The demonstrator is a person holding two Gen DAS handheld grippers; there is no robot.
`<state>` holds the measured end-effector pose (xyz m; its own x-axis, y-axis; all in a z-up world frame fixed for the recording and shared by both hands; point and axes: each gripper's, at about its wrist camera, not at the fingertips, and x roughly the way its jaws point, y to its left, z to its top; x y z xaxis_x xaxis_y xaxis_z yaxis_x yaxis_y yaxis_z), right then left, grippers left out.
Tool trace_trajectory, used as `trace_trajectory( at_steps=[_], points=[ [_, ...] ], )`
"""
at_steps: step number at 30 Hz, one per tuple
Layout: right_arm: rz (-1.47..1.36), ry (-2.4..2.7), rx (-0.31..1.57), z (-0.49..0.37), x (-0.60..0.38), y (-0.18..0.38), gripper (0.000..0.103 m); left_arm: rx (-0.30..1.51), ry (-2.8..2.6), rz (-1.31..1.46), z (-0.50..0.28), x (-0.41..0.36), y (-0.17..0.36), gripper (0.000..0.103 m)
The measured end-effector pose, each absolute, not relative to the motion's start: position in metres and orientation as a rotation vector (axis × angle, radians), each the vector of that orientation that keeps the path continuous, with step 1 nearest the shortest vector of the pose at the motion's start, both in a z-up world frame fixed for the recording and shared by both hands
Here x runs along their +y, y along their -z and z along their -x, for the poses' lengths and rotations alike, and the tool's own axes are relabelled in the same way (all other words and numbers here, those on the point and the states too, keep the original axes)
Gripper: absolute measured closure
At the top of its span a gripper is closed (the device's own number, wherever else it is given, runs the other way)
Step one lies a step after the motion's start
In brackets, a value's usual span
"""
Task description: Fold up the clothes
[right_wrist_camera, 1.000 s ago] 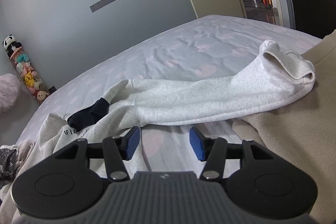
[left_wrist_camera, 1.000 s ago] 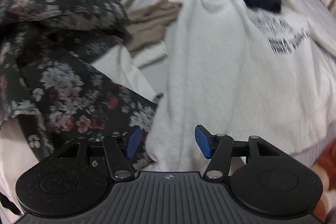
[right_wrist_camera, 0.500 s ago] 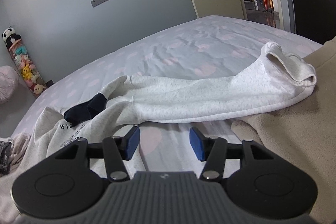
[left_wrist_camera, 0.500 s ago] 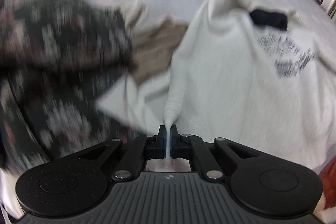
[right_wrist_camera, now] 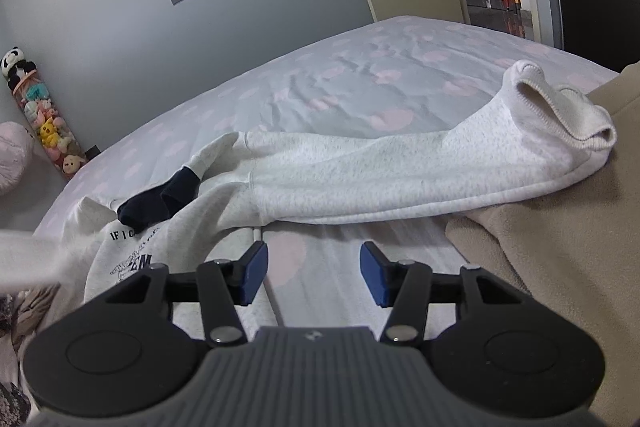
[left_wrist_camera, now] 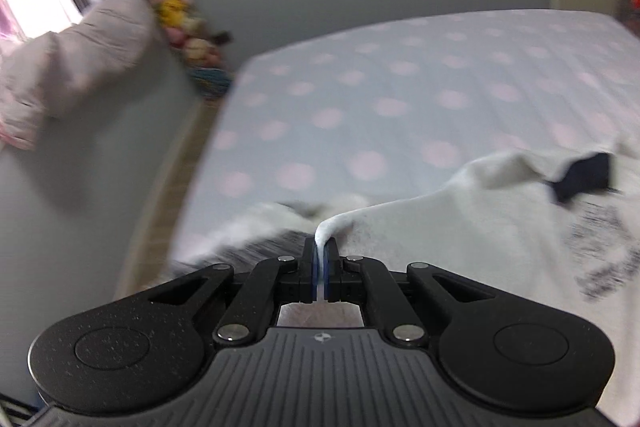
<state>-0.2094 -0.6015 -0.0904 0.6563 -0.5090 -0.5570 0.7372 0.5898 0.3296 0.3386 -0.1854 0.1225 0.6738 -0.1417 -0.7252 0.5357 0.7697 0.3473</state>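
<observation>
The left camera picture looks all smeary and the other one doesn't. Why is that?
Left wrist view: the toy tube, the pink pillow and the sweatshirt print are smeared, as happens when a camera moves quickly; only the left gripper, pinching white fabric, looks sharp. Right wrist view: crisp throughout, with sleeve knit and bedsheet wrinkles clear; edges bend from the fisheye lens.

My left gripper [left_wrist_camera: 320, 269] and right gripper [right_wrist_camera: 313, 273] are black with blue fingers [right_wrist_camera: 372, 275], silver screws and ridged grey bodies.
</observation>
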Motion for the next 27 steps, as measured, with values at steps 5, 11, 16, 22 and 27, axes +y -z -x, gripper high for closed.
trace_trajectory(
  at_steps=[5,11,16,22,27],
  points=[
    [-0.588,0.750,0.437,0.206,-0.605,0.094,0.048,0.741,0.301,-0.640,-0.388,-0.181,-0.104,0.102],
    [-0.592,0.753,0.467,0.197,-0.609,0.098,0.048,0.782,0.251,-0.651,-0.421,-0.182,-0.061,0.100],
    [-0.591,0.752,0.485,0.193,-0.611,0.101,0.048,0.733,0.233,-0.714,-0.416,-0.180,-0.040,0.088],
    [-0.608,0.744,0.468,0.197,-0.613,0.101,0.049,0.556,0.242,-0.712,-0.382,-0.181,-0.065,0.059],
    [-0.628,0.734,0.453,0.204,-0.611,0.097,0.062,0.519,0.368,-0.633,-0.339,-0.189,-0.090,0.056]
  ],
)
